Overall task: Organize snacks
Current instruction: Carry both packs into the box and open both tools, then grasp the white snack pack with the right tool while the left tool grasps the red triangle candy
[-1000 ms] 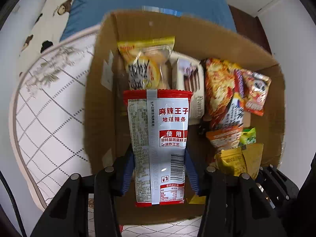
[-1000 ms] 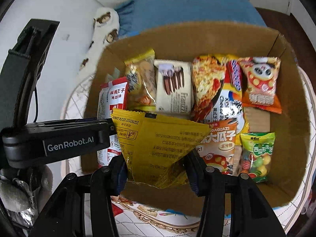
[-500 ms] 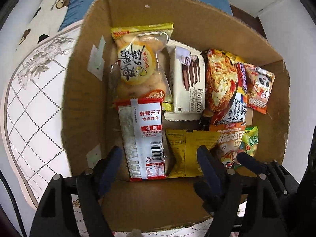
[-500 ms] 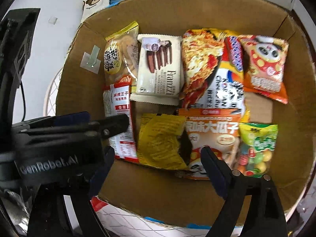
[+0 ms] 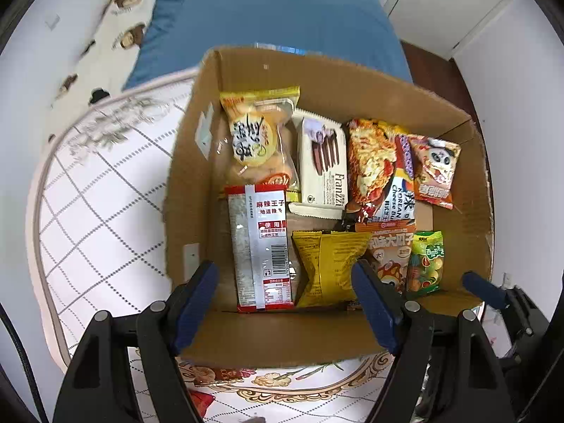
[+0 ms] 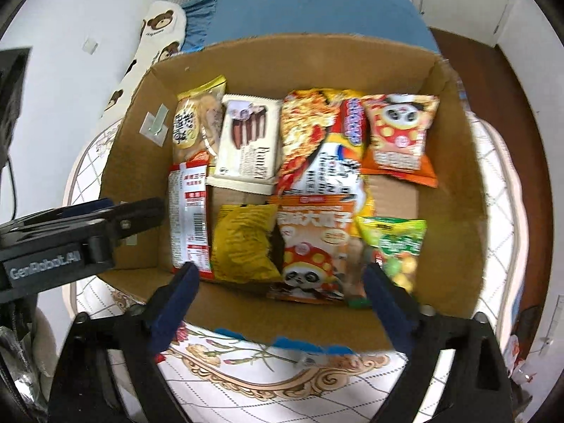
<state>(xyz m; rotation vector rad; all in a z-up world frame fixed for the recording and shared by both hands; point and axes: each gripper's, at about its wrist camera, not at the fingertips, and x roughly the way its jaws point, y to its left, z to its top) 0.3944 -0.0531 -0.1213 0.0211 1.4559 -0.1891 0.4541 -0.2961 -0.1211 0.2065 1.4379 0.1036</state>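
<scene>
On a quilted white mattress [image 5: 98, 218] sits a cardboard box [image 5: 197, 183] of snacks, red-and-silver packet [image 5: 261, 246] beside yellow packet [image 5: 328, 268], both the left gripper [image 5: 285, 303] and the right gripper [image 6: 282, 299] hanging above, jaws just spread, empty.

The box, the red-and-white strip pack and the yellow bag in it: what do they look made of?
Box: brown corrugated cardboard, matte, with raw edges. Red-and-white strip pack: glossy plastic film, judging by the glare and a silvery band down its length. Yellow bag: crinkled film, maybe foil-lined; creases and pinched shape suggest so, but the lining isn't visible.
</scene>
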